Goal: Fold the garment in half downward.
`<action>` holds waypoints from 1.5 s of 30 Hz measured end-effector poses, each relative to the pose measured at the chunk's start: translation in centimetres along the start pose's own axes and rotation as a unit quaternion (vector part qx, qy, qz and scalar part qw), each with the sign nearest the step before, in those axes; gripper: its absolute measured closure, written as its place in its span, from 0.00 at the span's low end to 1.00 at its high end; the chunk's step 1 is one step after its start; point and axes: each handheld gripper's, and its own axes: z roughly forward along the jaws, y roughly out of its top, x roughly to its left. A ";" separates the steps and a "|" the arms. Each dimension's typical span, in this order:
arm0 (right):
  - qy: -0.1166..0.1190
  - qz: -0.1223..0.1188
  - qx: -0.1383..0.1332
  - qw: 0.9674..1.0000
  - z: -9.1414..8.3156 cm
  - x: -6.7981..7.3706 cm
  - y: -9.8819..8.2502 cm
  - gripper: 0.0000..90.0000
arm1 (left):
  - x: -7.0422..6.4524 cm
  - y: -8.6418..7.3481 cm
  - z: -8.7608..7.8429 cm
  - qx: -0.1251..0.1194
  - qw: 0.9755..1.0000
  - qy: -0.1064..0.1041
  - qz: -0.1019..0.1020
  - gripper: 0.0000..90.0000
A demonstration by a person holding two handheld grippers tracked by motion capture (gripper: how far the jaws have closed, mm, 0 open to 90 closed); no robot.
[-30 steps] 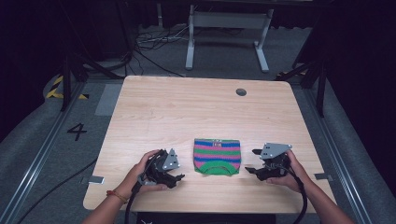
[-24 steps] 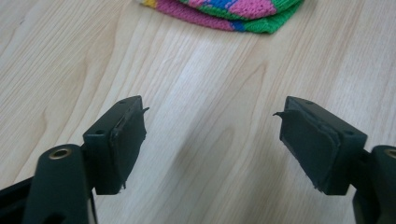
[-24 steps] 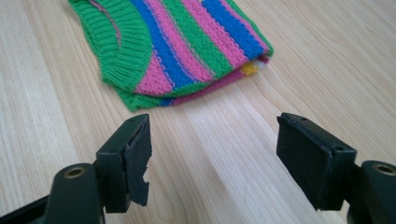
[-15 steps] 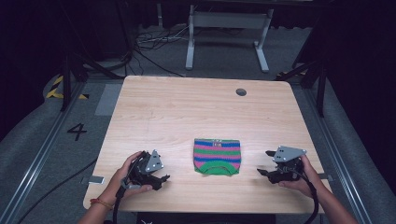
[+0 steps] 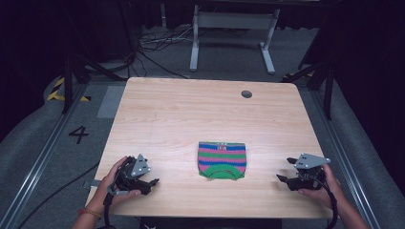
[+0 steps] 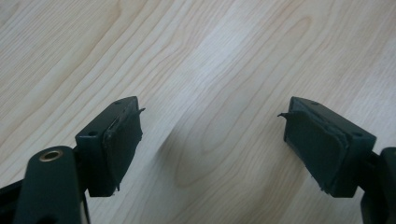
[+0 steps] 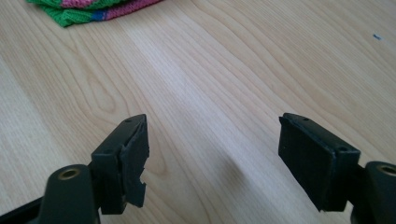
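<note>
We find a folded knit garment (image 5: 222,160), ribbed and striped green, pink and blue, lying flat on the pale wood-grain table (image 5: 191,114), near centre. The left gripper (image 5: 149,184) and right gripper (image 5: 285,174) flank it, well apart, jaws having just widened, holding nothing.

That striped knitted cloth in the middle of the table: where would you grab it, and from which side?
The striped cloth lies flat and folded, its green edge toward the person. Probably best: pinch its two side edges, the left gripper coming from its left and the right gripper from its right. Both are open and apart from it.
</note>
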 end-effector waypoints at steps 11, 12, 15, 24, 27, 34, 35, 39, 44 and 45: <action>-0.015 0.038 -0.007 0.999 -1.1 -1.2 -3.0 0.26 | 1.0 -2.6 -1.0 -0.023 0.998 -0.018 -0.056 0.21; -0.016 0.046 -0.009 0.999 -1.3 -1.3 -3.4 0.26 | 1.1 -2.8 -1.0 -0.025 0.998 -0.019 -0.061 0.20; -0.019 0.064 -0.015 0.998 -1.5 -1.5 -4.3 0.25 | 1.3 -3.5 -1.3 -0.030 0.996 -0.017 -0.076 0.19; -0.004 0.112 -0.034 0.993 -2.2 -1.6 -6.6 0.23 | 1.3 -4.7 -1.9 -0.033 0.992 -0.005 -0.118 0.18; -0.004 0.121 -0.031 0.992 -2.3 -1.8 -6.8 0.22 | 1.5 -4.8 -1.9 -0.031 0.992 -0.008 -0.124 0.17; -0.003 0.122 -0.031 0.992 -2.3 -1.8 -6.8 0.22 | 1.4 -4.8 -1.9 -0.030 0.991 -0.005 -0.129 0.17; -0.003 0.122 -0.031 0.992 -2.3 -1.8 -6.8 0.22 | 1.4 -4.8 -1.9 -0.030 0.991 -0.005 -0.129 0.17; -0.005 0.123 -0.031 0.992 -2.3 -1.7 -6.8 0.21 | 1.4 -4.8 -1.9 -0.030 0.991 -0.004 -0.130 0.16; -0.006 0.123 -0.031 0.992 -2.4 -1.8 -6.9 0.21 | 1.4 -4.8 -1.9 -0.030 0.991 -0.004 -0.131 0.16; -0.006 0.123 -0.031 0.992 -2.4 -1.8 -6.9 0.21 | 1.4 -4.8 -1.9 -0.030 0.991 -0.004 -0.131 0.16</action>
